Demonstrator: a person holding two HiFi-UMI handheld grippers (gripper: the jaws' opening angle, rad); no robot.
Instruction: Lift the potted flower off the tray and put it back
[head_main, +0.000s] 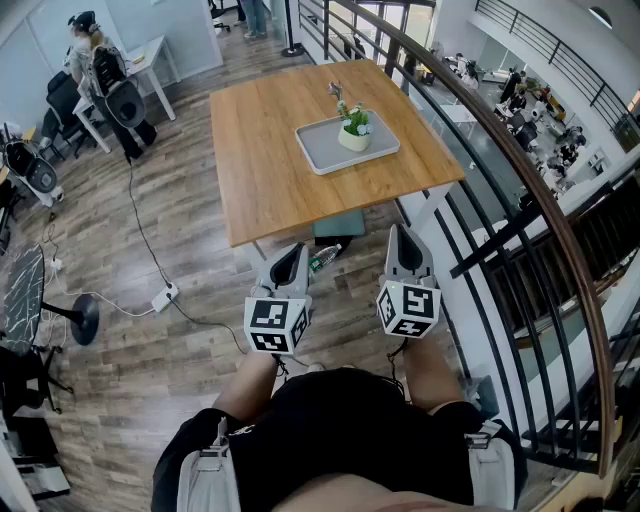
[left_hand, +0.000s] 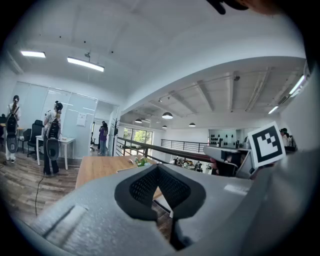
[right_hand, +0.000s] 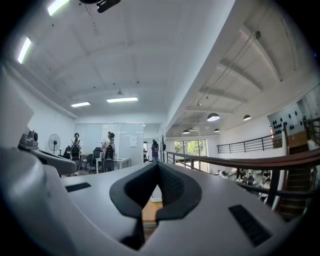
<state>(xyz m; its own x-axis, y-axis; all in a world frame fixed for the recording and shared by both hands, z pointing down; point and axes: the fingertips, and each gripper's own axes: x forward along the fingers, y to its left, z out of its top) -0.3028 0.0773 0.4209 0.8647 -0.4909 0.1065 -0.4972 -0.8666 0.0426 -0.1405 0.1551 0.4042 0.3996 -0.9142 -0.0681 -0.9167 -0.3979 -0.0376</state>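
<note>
Claws closed and empty, the left claw (head_main: 289, 256) and right claw (head_main: 402, 244) hang level short of the worktop (head_main: 265, 160), while the potted flower (head_main: 354, 128) stands upright in the grey tray (head_main: 322, 152) well ahead, slightly nearer the right one.

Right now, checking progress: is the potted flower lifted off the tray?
No, the potted flower stands inside the grey tray on the wooden table.

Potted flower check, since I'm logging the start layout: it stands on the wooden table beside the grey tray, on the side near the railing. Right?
Wrong in one respect: the potted flower stands inside the grey tray, not beside it, as the head view shows. The tray lies on the wooden table, on the side near the railing.
</note>
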